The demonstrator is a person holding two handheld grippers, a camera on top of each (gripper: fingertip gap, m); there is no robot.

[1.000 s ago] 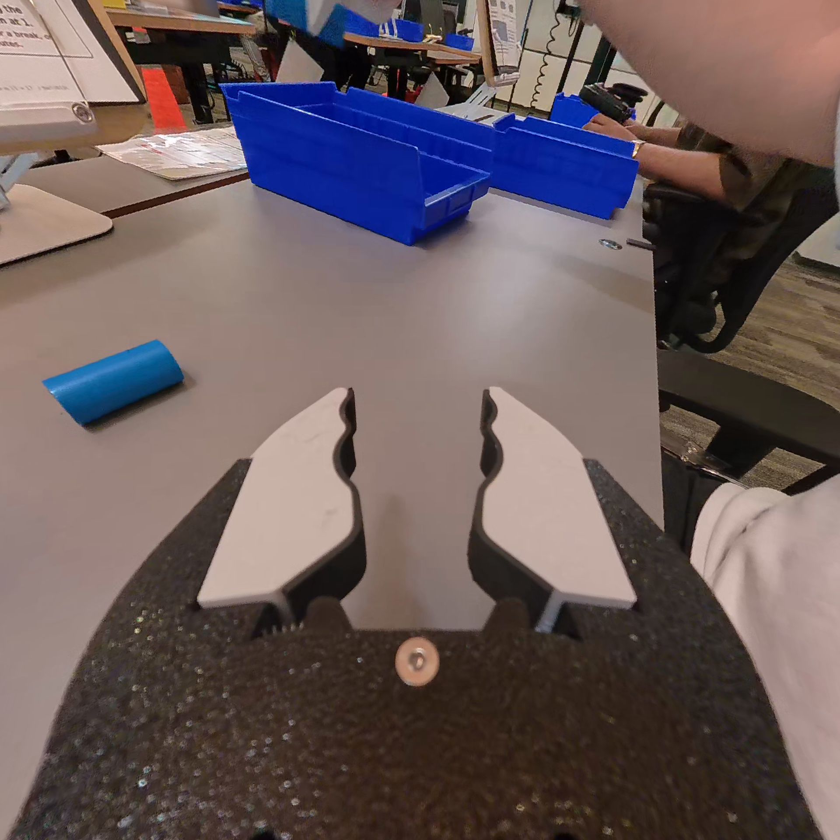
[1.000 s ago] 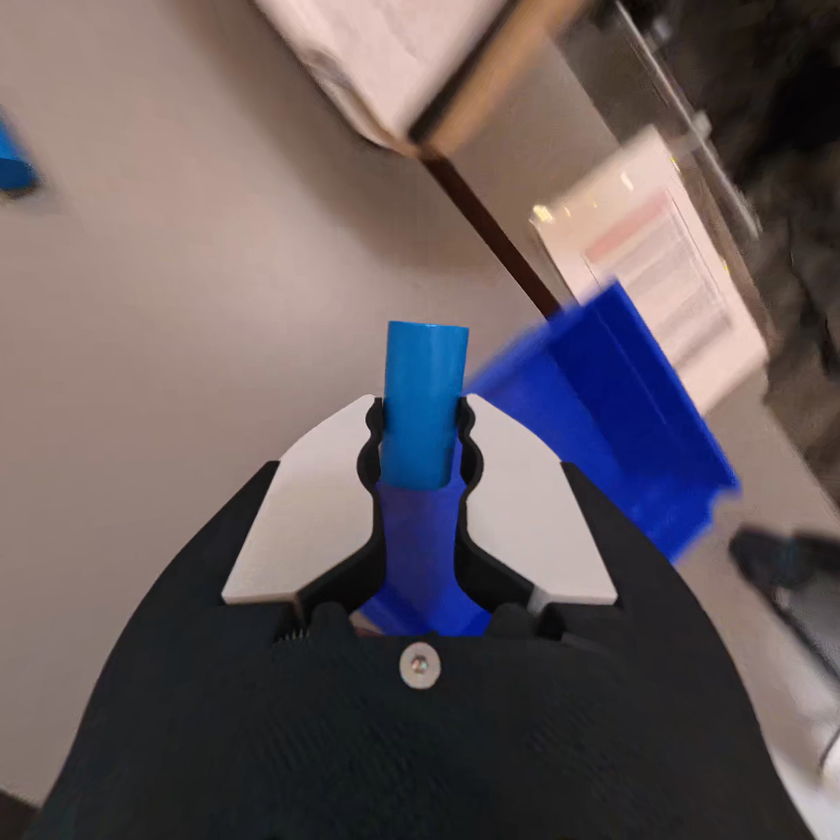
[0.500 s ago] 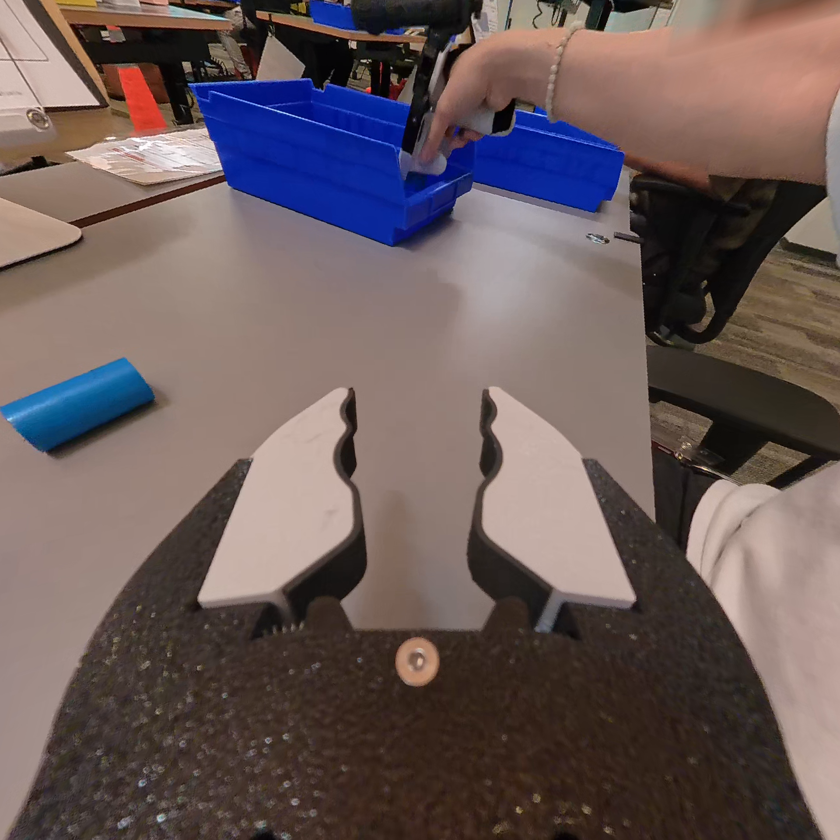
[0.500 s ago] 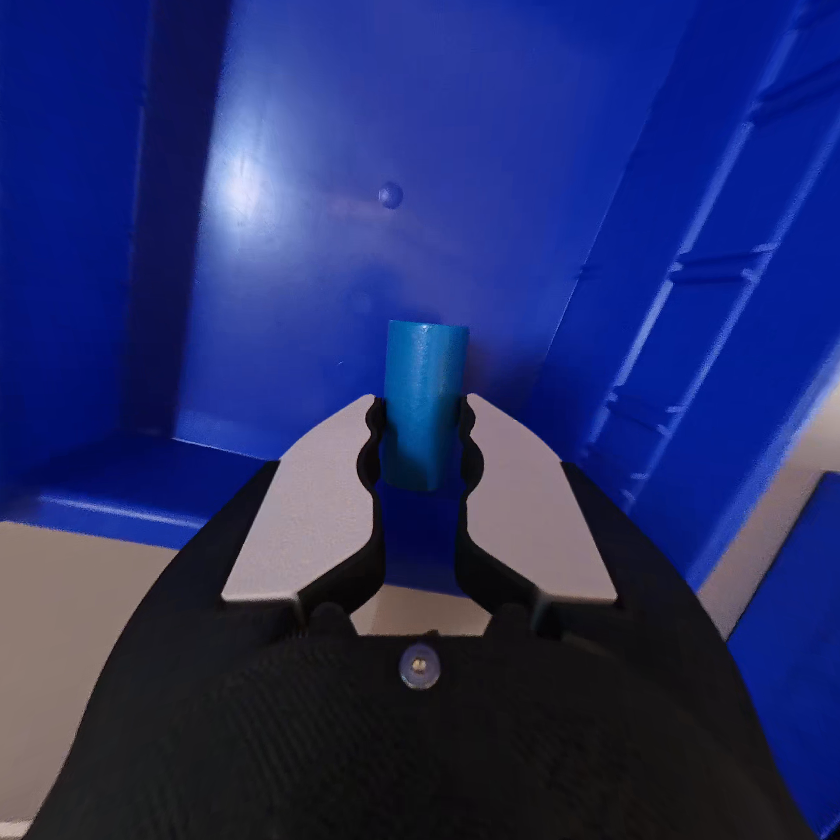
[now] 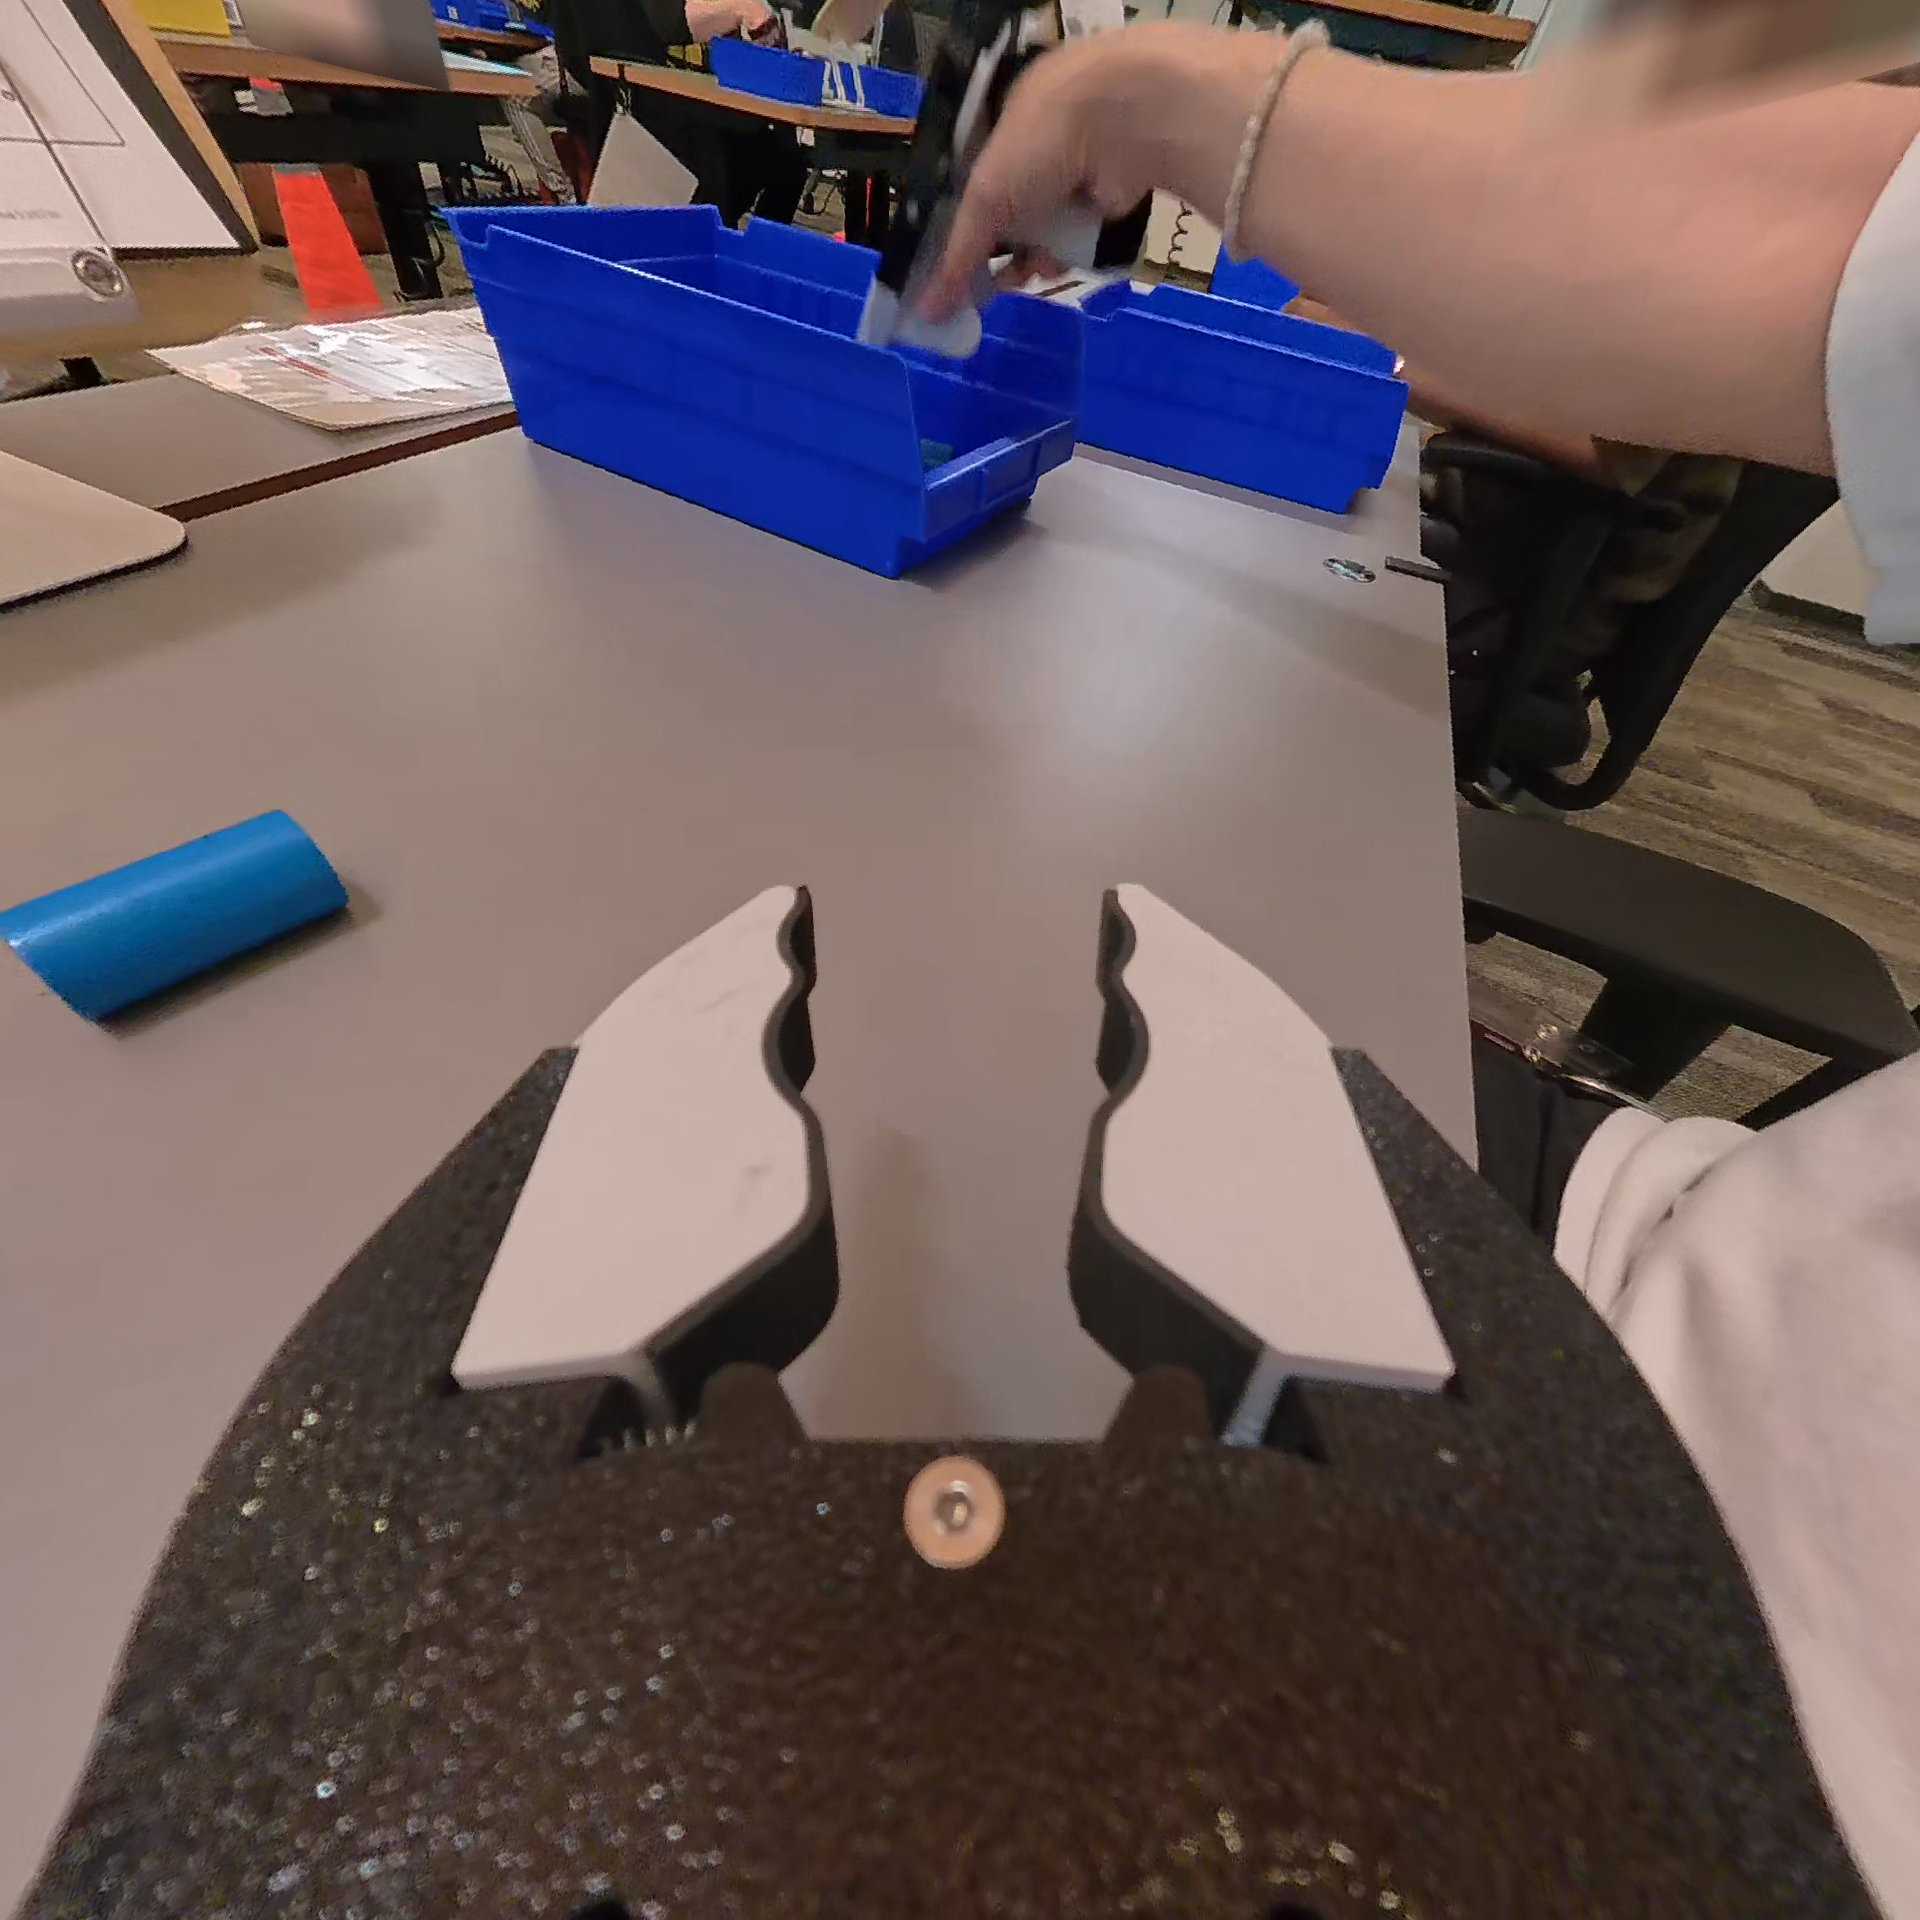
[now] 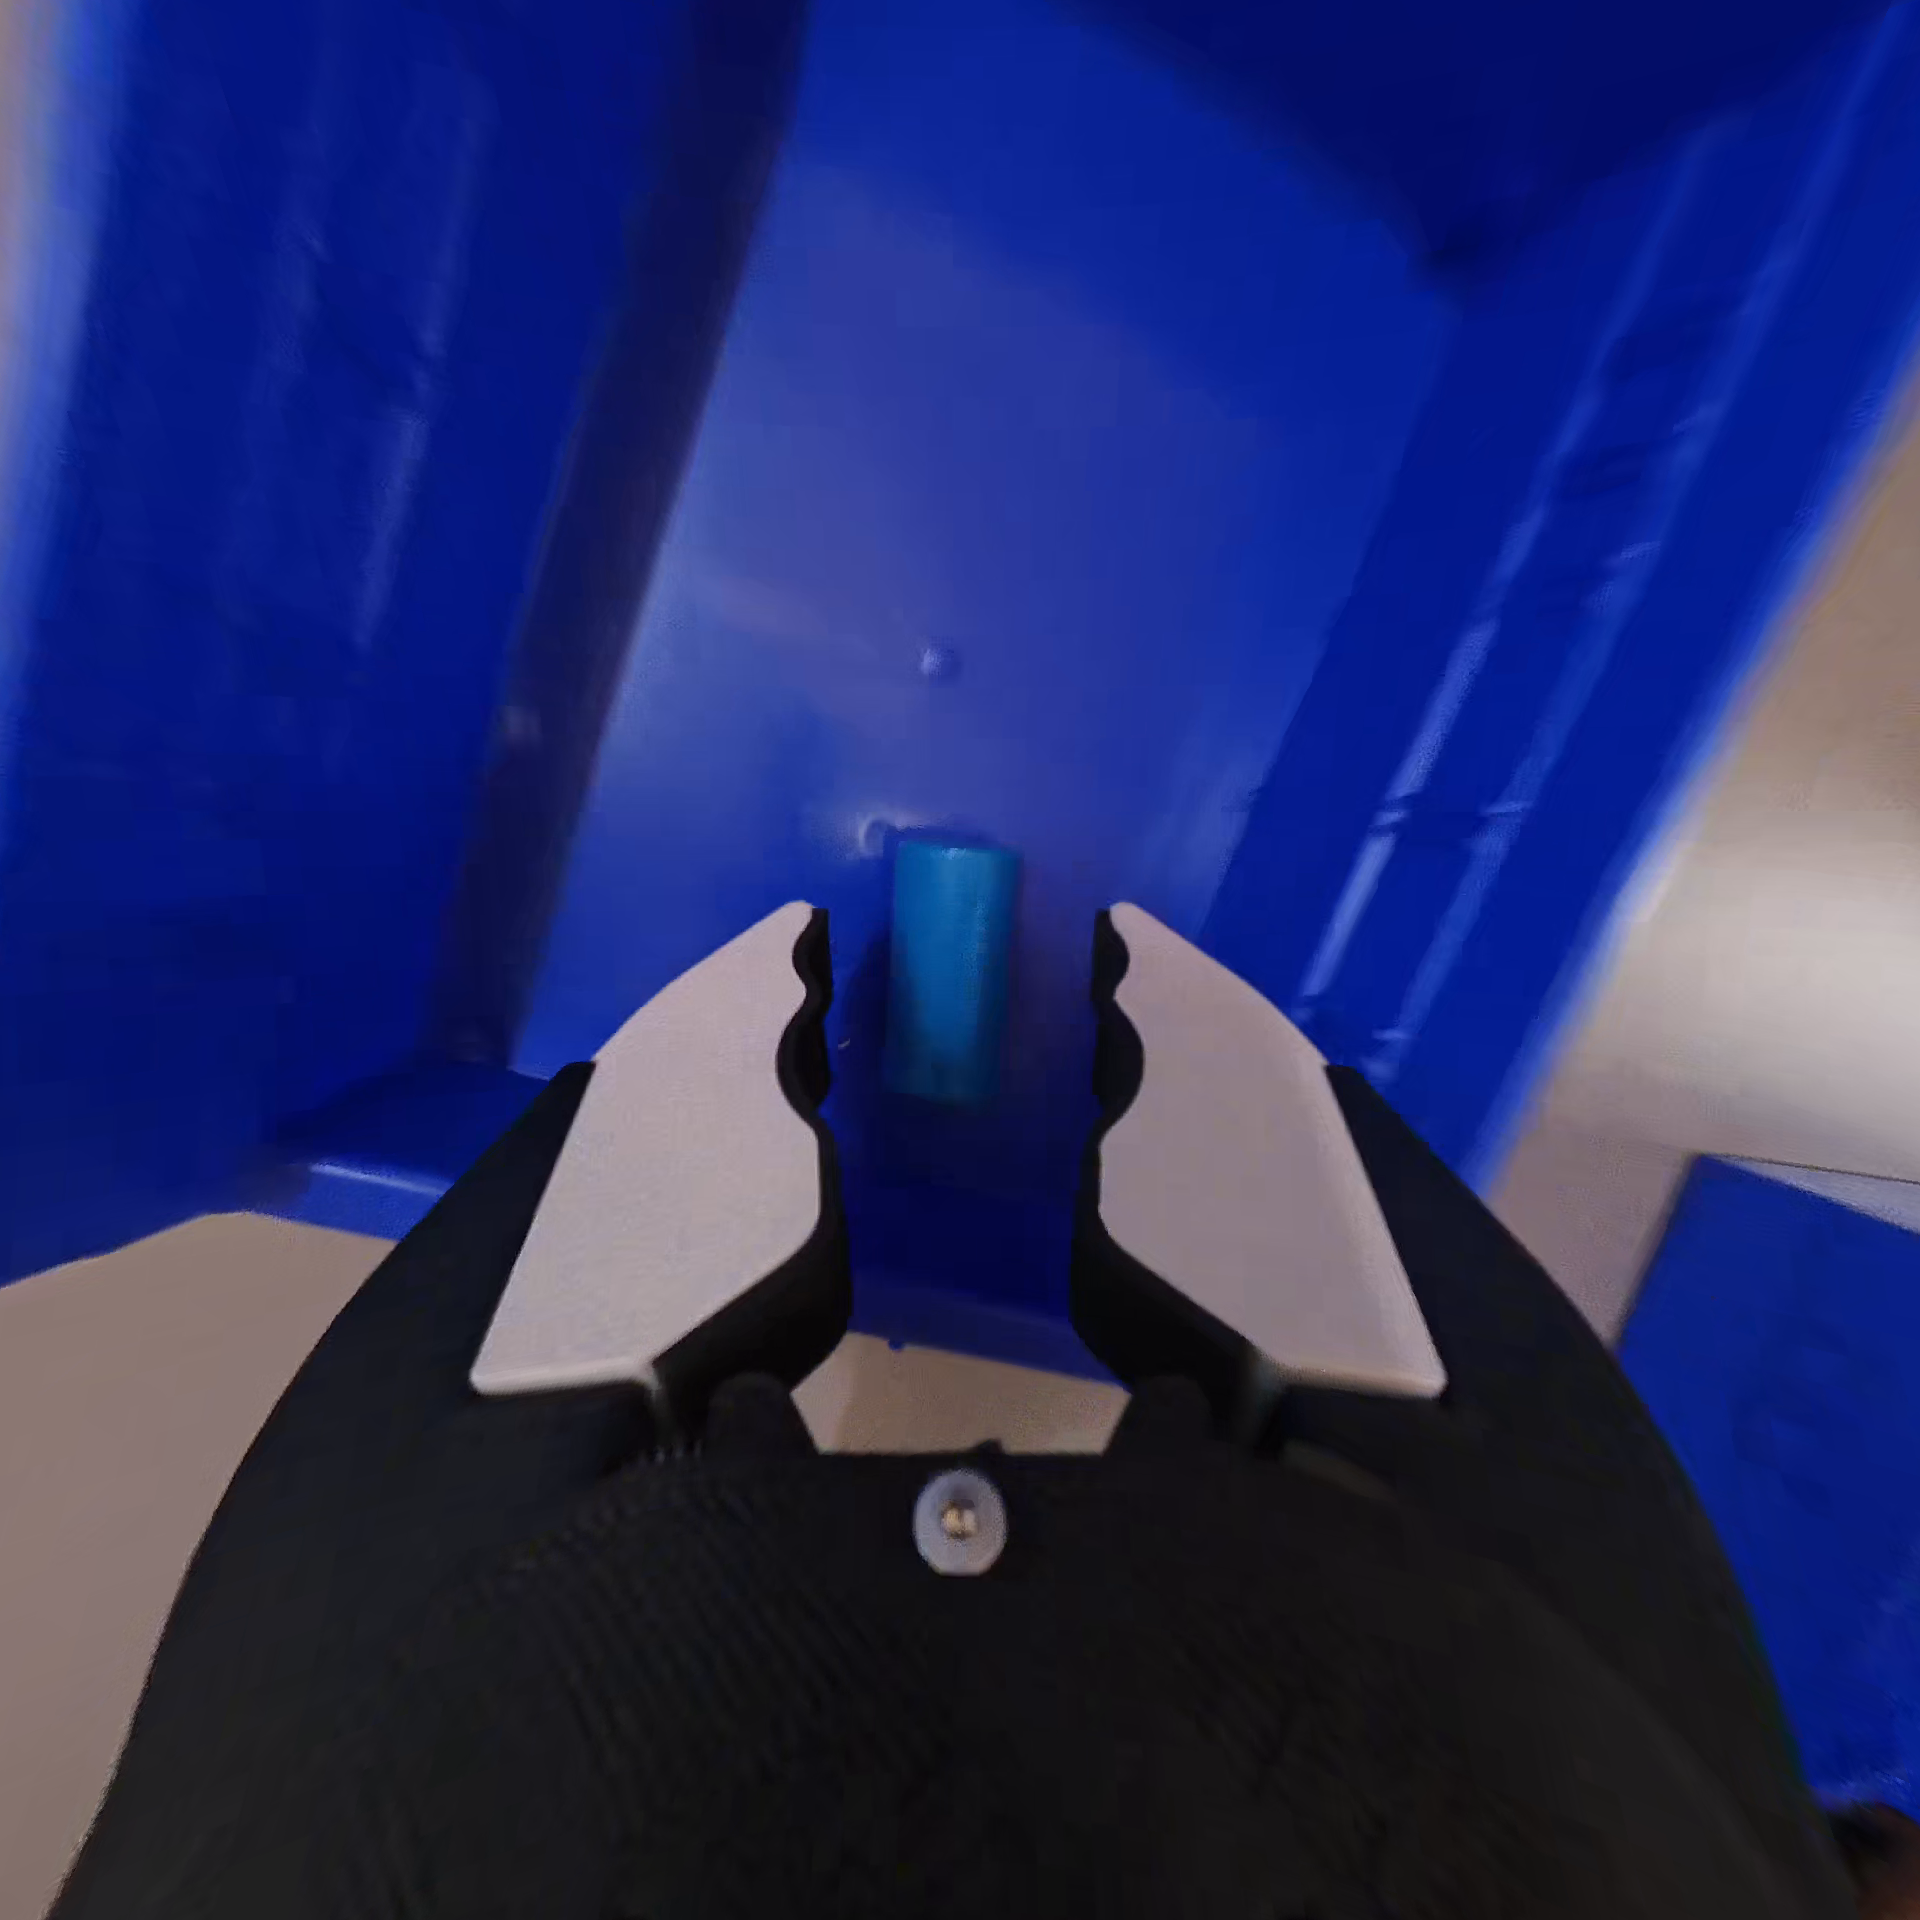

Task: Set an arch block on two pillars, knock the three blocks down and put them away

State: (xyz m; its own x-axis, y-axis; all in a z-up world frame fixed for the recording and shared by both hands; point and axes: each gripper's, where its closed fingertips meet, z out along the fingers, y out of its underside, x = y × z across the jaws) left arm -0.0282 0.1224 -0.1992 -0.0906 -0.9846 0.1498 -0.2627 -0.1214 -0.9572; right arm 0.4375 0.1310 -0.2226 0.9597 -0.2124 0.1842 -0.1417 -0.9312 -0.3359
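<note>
Where blur softens bin [image 6: 1039, 468], cylinder [image 6: 951, 966] lies free

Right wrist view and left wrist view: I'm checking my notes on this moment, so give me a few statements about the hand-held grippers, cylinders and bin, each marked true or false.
1. The right hand-held gripper is shut on a blue cylinder. False: it is open, and the cylinder lies in the blue bin.
2. The left hand-held gripper is open and holds nothing. True.
3. A second blue cylinder lies on the grey table. True.
4. That second cylinder sits between the left gripper's fingers. False: it lies off to their left.
</note>
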